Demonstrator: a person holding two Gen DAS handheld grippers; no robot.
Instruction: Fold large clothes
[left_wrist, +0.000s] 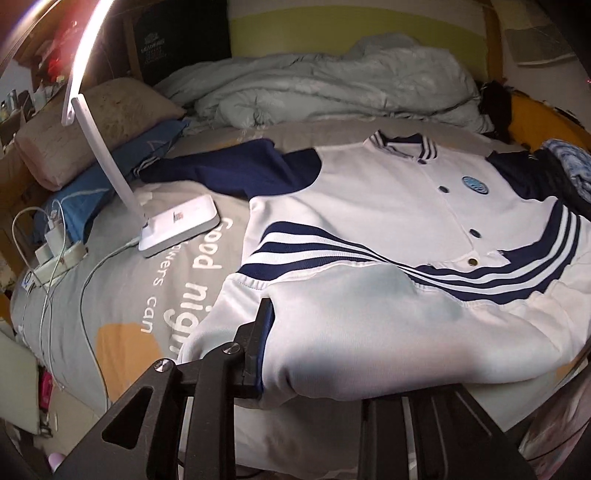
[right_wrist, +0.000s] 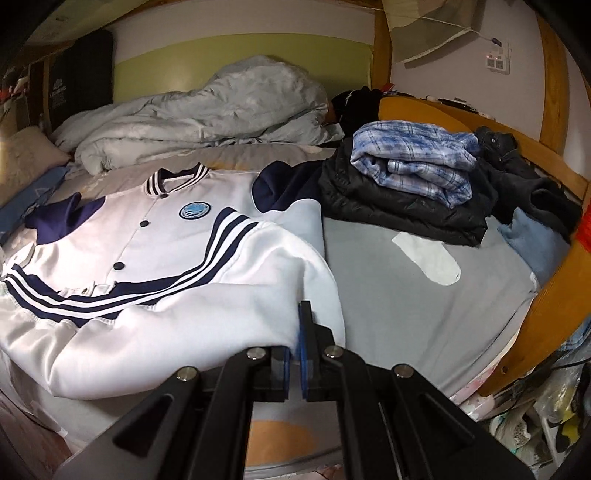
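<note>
**Desk:** Where's the garment?

**Me:** The jacket is flat on the bed, front up, white body, navy sleeves, snaps down the middle, round blue badge on the chest. The bottom part is doubled up over the front, so the navy-and-white stripes run across the middle.

**Desk:** Grippers?

**Me:** My left gripper is at the near left corner of that folded hem. One black finger is in sight and white cloth lies against it and over the rest, so it seems to be gripping the jacket, though I can't see the other finger. My right gripper is at the near right corner, closed tight, with a fold of white fabric pinched between its blue pads.

**Desk:** Around it?

**Me:** A white desk lamp stands on the grey sheet just left of the jacket, cable trailing off. A rumpled pale duvet sits beyond the collar. On the right, a black puffer jacket carries a folded blue plaid garment, close to the navy sleeve.
</note>
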